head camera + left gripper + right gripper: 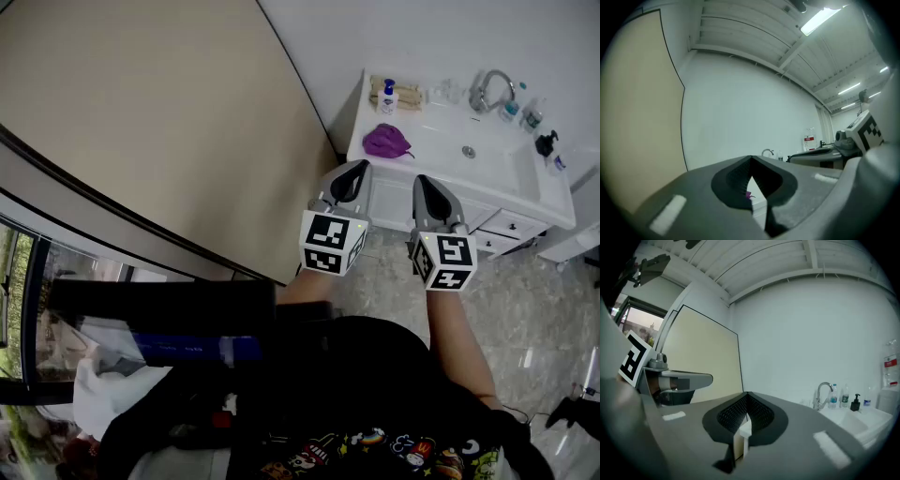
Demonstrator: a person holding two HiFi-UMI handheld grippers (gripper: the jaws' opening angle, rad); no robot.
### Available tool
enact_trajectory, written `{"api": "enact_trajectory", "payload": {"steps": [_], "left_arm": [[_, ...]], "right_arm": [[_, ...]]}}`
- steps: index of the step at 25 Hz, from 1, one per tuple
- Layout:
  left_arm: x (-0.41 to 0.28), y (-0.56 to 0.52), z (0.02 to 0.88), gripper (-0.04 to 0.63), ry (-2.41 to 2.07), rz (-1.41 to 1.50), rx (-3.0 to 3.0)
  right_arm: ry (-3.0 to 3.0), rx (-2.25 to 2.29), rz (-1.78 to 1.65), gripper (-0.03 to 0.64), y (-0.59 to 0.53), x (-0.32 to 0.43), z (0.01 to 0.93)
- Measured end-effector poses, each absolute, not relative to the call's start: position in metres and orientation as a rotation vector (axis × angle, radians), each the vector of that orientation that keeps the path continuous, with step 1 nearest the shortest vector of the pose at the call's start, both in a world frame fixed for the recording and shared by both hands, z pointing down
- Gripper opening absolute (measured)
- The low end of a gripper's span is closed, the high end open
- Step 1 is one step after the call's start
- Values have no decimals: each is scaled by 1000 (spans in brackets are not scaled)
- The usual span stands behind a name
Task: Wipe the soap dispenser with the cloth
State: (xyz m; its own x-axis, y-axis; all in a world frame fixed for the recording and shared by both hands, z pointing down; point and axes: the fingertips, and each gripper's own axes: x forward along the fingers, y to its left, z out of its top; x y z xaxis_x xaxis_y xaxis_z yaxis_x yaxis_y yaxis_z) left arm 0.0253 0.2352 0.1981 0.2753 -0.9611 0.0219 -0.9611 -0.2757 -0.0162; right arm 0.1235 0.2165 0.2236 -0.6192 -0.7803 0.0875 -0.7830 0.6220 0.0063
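Note:
A white soap dispenser with a blue top [388, 97] stands at the back left corner of the white vanity counter [427, 131]. A crumpled purple cloth [387, 142] lies in front of it near the counter's front edge; a sliver of this cloth [748, 195] shows below the jaw tips in the left gripper view. My left gripper [357, 167] and right gripper [423, 180] hover side by side in front of the vanity, short of the counter. Both point toward it, jaws closed tip to tip with nothing held. The left gripper [751, 159] and right gripper [746, 394] each appear shut and empty in their own views.
A chrome faucet [489, 89] stands over the sink basin [469, 150]. Small water bottles [511, 108] and a black pump bottle [546, 143] sit at the right. A beige partition wall [141, 122] runs along the left. Cabinet drawers [506, 225] front the vanity over a marble floor [544, 309].

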Motion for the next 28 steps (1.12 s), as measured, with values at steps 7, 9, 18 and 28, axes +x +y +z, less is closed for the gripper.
{"api": "enact_trajectory", "payload": {"steps": [7,9,18,28], "left_arm": [[21,235,202,0,-1930,37,2485],[22,232,206,0,-1941,38,2475],[42,190,244,2,-1928,97,2390],[-14,62,318,1,-1825,154,2353]], "right_arm": [[-2778,1293,50,21,212,121,232],[-2789,1266,49,23,209,120,237],[-2737,1136,93,39,165,134,281],[-2578,1055,267,105,32,69,387]]}}
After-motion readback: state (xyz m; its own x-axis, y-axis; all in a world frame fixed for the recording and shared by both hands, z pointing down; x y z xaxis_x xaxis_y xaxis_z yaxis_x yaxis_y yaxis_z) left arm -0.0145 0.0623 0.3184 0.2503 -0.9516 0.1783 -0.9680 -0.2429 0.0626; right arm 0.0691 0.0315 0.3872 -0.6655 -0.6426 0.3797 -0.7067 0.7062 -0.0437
